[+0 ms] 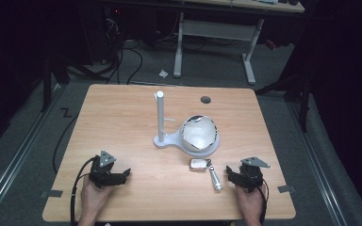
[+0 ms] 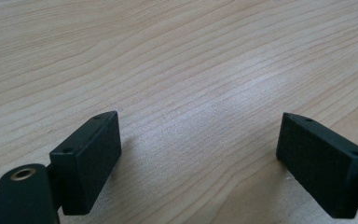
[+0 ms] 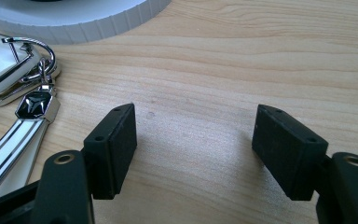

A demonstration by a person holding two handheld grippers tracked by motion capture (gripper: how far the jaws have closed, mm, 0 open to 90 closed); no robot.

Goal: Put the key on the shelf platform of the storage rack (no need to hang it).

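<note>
Beside the keys (image 1: pixel 206 169), right tool (image 1: pixel 231 174) gapes.

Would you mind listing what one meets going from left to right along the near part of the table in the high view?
Left gripper → car key fob → silver key tag → right gripper.

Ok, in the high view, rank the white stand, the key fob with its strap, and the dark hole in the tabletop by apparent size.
1. White stand, with its upright post and round base holding a bowl.
2. Key fob with strap.
3. Dark hole, smallest.
</note>
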